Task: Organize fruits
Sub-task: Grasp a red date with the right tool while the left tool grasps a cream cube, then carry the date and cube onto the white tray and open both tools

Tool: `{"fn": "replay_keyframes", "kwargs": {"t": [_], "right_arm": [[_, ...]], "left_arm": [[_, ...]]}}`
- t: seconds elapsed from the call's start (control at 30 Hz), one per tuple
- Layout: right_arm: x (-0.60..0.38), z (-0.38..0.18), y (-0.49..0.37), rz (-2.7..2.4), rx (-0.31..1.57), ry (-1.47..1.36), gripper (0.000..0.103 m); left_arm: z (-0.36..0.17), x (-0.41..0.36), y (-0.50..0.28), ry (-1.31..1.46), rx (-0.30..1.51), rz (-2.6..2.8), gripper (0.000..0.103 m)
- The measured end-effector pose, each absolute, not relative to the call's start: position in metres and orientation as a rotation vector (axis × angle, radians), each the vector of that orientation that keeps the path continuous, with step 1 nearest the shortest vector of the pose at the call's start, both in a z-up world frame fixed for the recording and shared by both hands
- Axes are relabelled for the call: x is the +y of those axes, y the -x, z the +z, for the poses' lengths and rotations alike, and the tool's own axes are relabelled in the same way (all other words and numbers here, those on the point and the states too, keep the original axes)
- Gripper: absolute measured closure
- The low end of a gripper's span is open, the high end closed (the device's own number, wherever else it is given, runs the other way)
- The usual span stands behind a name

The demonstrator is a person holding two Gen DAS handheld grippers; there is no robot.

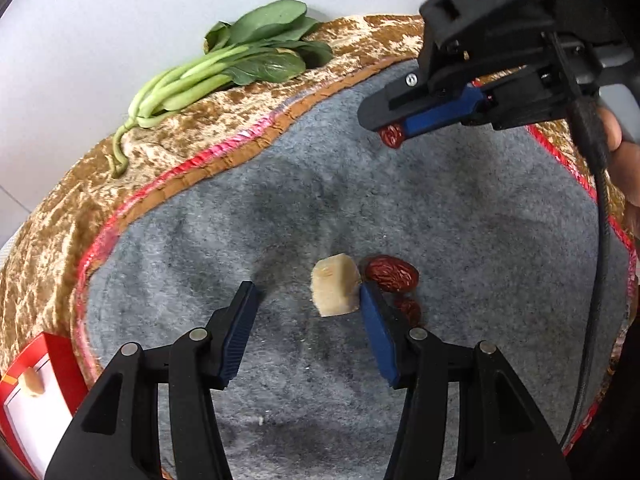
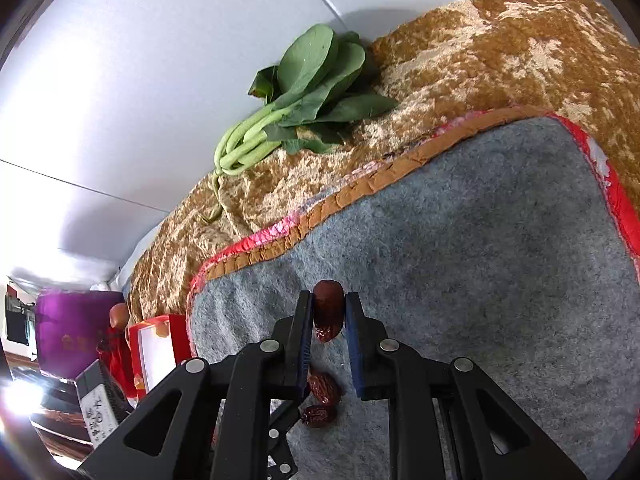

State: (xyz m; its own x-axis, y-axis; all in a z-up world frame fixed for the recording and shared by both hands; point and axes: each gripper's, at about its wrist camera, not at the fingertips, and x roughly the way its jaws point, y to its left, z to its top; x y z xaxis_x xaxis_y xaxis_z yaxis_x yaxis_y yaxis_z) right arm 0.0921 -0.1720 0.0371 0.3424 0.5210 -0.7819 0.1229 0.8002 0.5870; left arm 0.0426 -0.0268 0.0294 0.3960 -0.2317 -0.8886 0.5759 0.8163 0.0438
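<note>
My right gripper (image 2: 329, 298) is shut on a wrinkled red date (image 2: 329, 312) and holds it above the grey felt mat (image 2: 480, 240). The left wrist view shows that right gripper (image 1: 394, 130) at the upper right with the date (image 1: 391, 136) at its tip. My left gripper (image 1: 308, 292) is open low over the mat (image 1: 440, 200). A pale cut chunk (image 1: 335, 285) stands between its jaws, against the right pad and apart from the left one. Two more dates (image 1: 392, 274) lie just past the right finger, also seen under my right gripper (image 2: 323, 388).
A bunch of leafy greens (image 1: 240, 64) (image 2: 304, 92) lies on the golden cloth (image 1: 48, 240) at the far edge by the wall. A red box (image 1: 60, 360) (image 2: 176, 332) with a white inside holds a pale chunk (image 1: 32, 382). A purple bag (image 2: 68, 332) stands beyond it.
</note>
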Motion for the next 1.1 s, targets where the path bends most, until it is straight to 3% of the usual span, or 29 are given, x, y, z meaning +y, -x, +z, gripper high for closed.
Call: {"fn": "replay_keyframes", "kwargs": {"t": [0.23,0.5,0.8,1.1], "right_arm": [[-0.173,0.037,-0.090,0.278,1.210,-0.631,0.087],[-0.174,0.039,-0.088,0.266,1.201,-0.622,0.087],[-0.163,0.040,-0.087,0.288,1.195,-0.610,0.087],[-0.118,0.050,-0.079,0.458,1.175,-0.566,0.087]], "left_arm": [[0.026,-0.029,-0.048,-0.322,1.053,-0.520,0.052],[0.026,-0.027,-0.053,-0.247,1.063,-0.529,0.076],[0.031,-0.015,-0.043,-0.200,1.054,-0.484,0.077],[0.060,0.060,-0.027,-0.144,1.016,-0.314,0.077]]}}
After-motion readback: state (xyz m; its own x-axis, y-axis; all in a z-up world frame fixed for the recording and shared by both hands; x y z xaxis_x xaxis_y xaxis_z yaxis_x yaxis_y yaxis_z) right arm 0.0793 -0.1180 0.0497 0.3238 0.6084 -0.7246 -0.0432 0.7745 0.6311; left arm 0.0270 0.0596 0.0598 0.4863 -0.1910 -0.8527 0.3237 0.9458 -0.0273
